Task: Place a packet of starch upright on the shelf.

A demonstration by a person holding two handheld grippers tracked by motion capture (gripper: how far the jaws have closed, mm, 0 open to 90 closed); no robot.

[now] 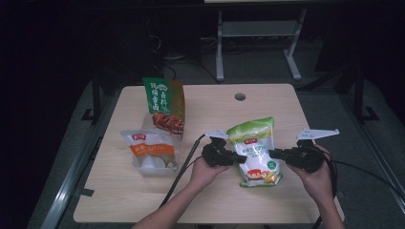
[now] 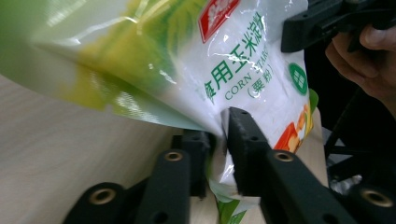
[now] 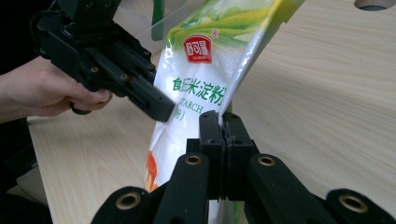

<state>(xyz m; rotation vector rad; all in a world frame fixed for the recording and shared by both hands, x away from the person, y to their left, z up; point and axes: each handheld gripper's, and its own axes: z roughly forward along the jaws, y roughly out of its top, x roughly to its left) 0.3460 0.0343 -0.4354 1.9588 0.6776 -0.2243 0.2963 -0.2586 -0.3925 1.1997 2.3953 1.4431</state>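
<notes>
Starch bag [image 1: 254, 151] pinched betw both tools, lower edge hidden, rear pkgs dim

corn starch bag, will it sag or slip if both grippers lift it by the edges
The corn starch bag will probably sag: its film creases at the left gripper. The glossy film may slip. The right gripper pinches only the thin edge seam.

On the bench [image 1: 119, 200], the corn starch bag [image 1: 255, 150] sits right of centre. Well left of that bag lies a clear pouch [image 1: 152, 151]; behind the pouch, farther left of the bag, stands a seasoning packet [image 1: 165, 105].
</notes>
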